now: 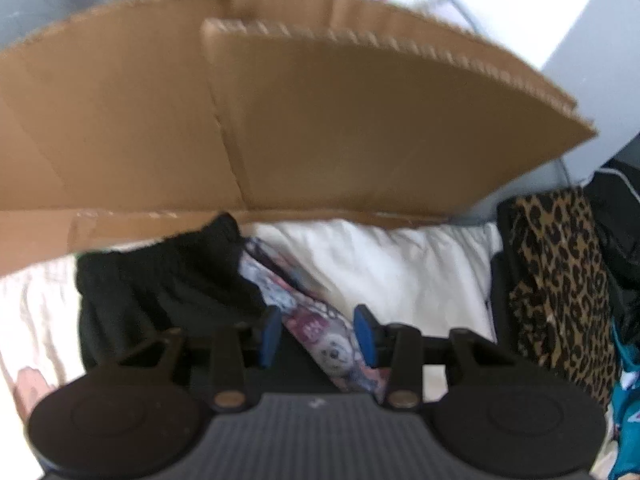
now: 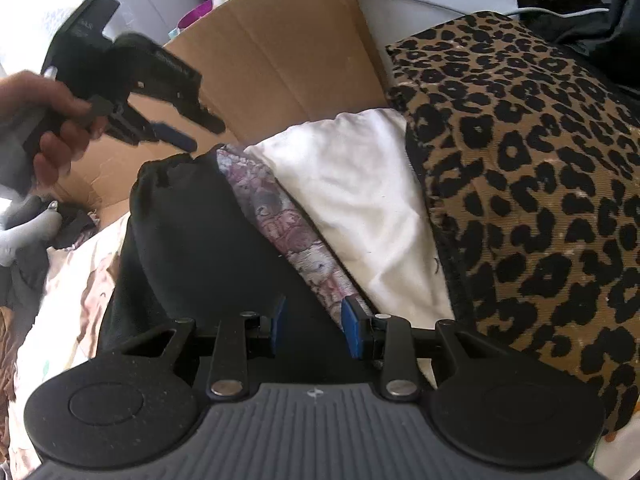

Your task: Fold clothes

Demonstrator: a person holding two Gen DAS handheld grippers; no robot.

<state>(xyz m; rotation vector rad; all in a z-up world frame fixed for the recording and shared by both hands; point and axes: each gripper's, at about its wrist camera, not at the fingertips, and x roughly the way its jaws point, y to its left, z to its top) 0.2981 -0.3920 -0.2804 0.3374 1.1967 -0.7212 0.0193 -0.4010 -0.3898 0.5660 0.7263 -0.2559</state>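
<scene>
Two grippers: both hovering, jaws parted — left gripper (image 1: 316, 336), right gripper (image 2: 312, 326).
Black garment (image 2: 192, 232): lying left of white cloth (image 2: 360, 208).
Cardboard box (image 1: 280, 112): standing far — behind.

Right gripper (image 2: 313, 326): jaws parted over black garment (image 2: 200, 236). Patterned cloth (image 2: 280, 220), white fabric (image 2: 360, 200), leopard-print fabric (image 2: 520, 180) alongside. Upper left: hand (image 2: 48, 120) holding left gripper (image 2: 188, 132) before cardboard box (image 2: 280, 52).

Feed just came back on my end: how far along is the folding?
Done: black garment, patterned garment, white garment and leopard-print garment lie in a folded-looking row by the cardboard box. In hand: nothing; left gripper and right gripper are open. Left: a loose grey and dark heap, at least.
</scene>
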